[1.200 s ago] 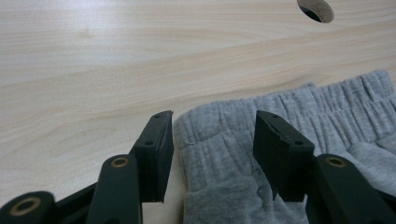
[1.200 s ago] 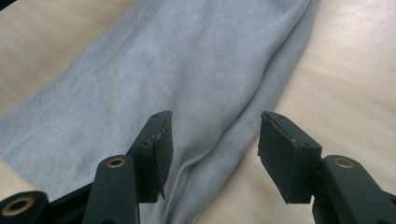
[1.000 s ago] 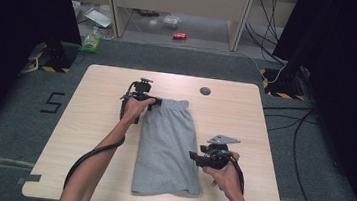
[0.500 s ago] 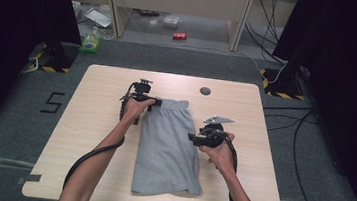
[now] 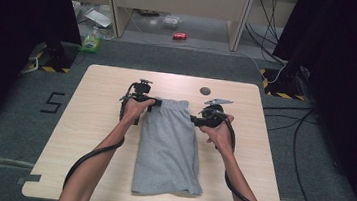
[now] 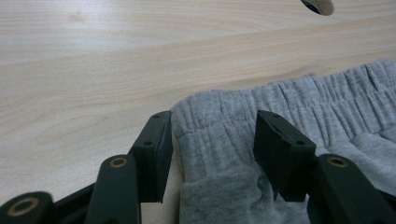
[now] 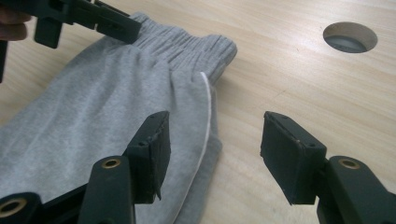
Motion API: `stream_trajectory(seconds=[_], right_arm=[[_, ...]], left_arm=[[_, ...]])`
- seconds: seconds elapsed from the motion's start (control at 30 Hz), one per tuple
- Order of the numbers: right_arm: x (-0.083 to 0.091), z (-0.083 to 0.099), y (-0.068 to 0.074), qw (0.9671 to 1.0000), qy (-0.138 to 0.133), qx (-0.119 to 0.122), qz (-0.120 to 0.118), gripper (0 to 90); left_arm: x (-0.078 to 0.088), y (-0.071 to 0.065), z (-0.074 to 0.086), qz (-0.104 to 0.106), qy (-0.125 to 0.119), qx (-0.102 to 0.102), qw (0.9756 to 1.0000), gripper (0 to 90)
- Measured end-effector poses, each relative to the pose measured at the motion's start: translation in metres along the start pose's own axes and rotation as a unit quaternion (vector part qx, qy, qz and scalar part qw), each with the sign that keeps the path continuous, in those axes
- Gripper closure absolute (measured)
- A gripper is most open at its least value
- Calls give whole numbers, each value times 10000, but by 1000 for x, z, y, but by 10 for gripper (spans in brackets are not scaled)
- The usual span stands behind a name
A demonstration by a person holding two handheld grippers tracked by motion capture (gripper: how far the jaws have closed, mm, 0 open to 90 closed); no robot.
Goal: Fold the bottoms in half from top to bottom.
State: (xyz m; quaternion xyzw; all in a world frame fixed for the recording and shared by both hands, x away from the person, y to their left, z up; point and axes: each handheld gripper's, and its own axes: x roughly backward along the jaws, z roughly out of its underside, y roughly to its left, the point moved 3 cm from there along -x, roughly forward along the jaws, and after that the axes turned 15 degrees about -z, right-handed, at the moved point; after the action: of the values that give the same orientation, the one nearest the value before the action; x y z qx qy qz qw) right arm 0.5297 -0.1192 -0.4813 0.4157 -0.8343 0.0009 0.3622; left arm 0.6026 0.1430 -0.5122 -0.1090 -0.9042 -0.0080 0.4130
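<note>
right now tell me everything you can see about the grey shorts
The grey shorts look like soft jersey knit, with a gathered elastic waistband and a thin white seam line down one side. They lie flat, folded lengthwise, on the wooden table, waistband at the far end. The left gripper has its jaws open around the waistband's corner; the right gripper is open, straddling the other side edge.

Overhead looks down; both gripper views closely share shorts (image 5: 168,144).
</note>
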Motion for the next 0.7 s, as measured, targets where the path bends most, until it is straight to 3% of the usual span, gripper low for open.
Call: stream_trajectory(seconds=[0.2,0.47,0.7], right_arm=[[-18,-8,-11,9999,22,-115,-15,433],[-52,-23,-8,9998,205,-65,3,441],[-68,-31,-9,9994,305,-138,10,449]], left_arm=[[0,1,1,58,11,38,10000,463],[-1,1,4,42,4,31,10000,460],[-1,4,6,120,16,32,9999,485]])
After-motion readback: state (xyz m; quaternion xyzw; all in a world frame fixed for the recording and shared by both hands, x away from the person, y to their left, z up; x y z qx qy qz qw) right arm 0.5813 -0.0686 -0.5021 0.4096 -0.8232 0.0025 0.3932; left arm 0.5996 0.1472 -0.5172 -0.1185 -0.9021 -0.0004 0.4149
